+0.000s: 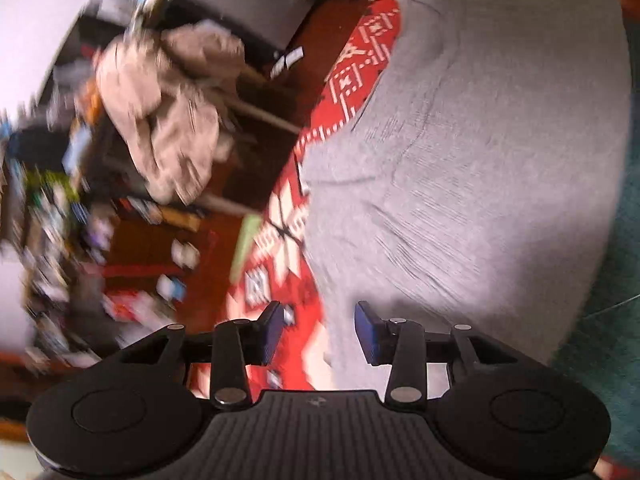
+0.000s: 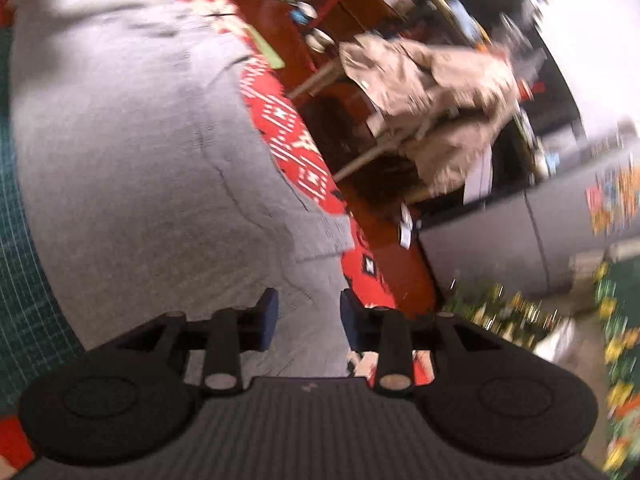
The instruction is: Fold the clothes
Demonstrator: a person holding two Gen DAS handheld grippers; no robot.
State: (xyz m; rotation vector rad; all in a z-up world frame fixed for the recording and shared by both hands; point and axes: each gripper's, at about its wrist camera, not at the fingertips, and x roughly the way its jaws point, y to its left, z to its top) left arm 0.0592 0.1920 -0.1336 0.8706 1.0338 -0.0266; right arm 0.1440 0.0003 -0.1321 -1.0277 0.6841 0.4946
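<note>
We see both grippers, left (image 1: pixel 320 332) and right (image 2: pixel 309 318), jaws open and empty, above a grey garment (image 1: pixel 460 140) spread on a red patterned cloth (image 1: pixel 352 76).

Grey garment (image 1: pixel 460 152) flat on red patterned cloth (image 1: pixel 352 80) and green mat (image 2: pixel 16 240).

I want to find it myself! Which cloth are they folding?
Look for the red patterned tablecloth. Spread flat on it is the grey garment, right ahead of both grippers. The beige clothes are different: crumpled in a heap on a chair beyond the table.
</note>
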